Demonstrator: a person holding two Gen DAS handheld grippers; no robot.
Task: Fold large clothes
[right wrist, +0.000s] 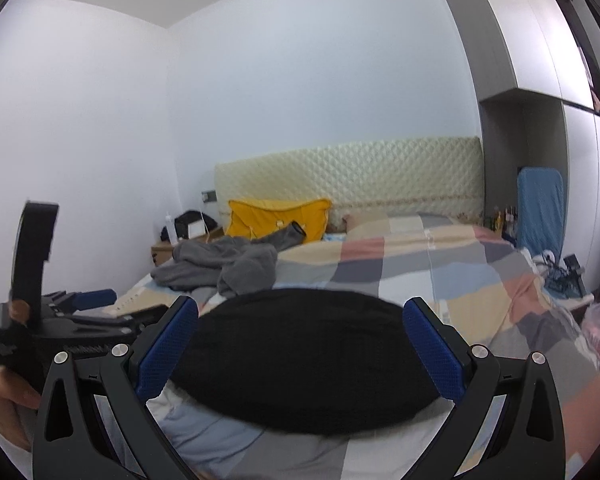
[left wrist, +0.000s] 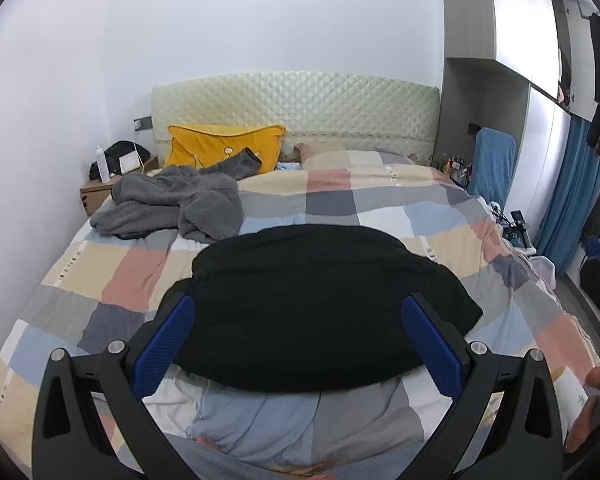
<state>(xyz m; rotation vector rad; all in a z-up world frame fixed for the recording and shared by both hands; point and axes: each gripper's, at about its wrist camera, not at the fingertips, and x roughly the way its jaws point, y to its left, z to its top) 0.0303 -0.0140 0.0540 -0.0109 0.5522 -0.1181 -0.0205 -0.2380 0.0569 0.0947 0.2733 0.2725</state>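
Observation:
A black garment lies folded into a flat bundle on the checked bedspread, near the bed's front edge. It also shows in the right wrist view. My left gripper is open and empty, held above the garment's near part. My right gripper is open and empty, also above the garment. The left gripper shows in the right wrist view at the left, held in a hand. A crumpled grey fleece garment lies at the bed's far left, also in the right wrist view.
A yellow pillow leans on the quilted headboard. A bedside table with a bottle stands at the far left. A blue towel, wardrobe and blue curtain are on the right, with cables on the floor.

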